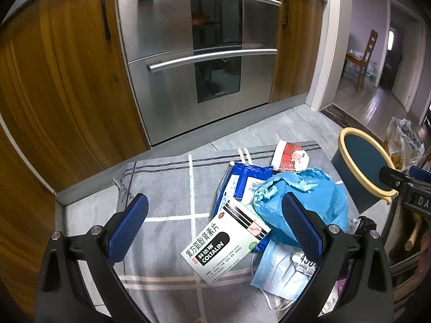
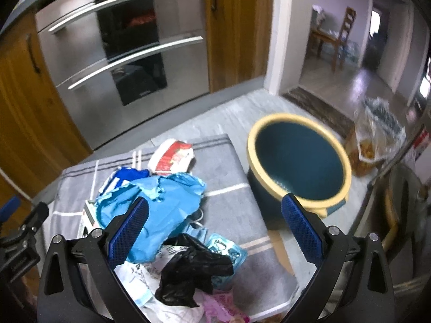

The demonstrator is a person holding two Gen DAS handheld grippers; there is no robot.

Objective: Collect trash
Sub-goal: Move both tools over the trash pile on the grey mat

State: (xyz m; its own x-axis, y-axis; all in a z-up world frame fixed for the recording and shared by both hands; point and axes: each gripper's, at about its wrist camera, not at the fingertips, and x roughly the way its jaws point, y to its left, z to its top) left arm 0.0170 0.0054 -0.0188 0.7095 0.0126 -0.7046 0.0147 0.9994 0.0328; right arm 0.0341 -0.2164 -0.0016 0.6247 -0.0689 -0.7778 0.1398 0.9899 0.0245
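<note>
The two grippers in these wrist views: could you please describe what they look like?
Both look alike. The left gripper and the right gripper each have black, curved frame arms with slot cut-outs and silver screw heads. Their fingers carry blue pads with a fine mesh texture. No cables or sleeves show.

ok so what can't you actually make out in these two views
- Bin bottom: right wrist view is motion-blurred and the inside is dark; the left wrist view cuts it off behind the right gripper.
- Items under the blue plastic bag: the bag covers them in both views.
- Face mask: partly behind the left gripper finger.
- Pink wrapper: cut off by the bottom edge.
</note>
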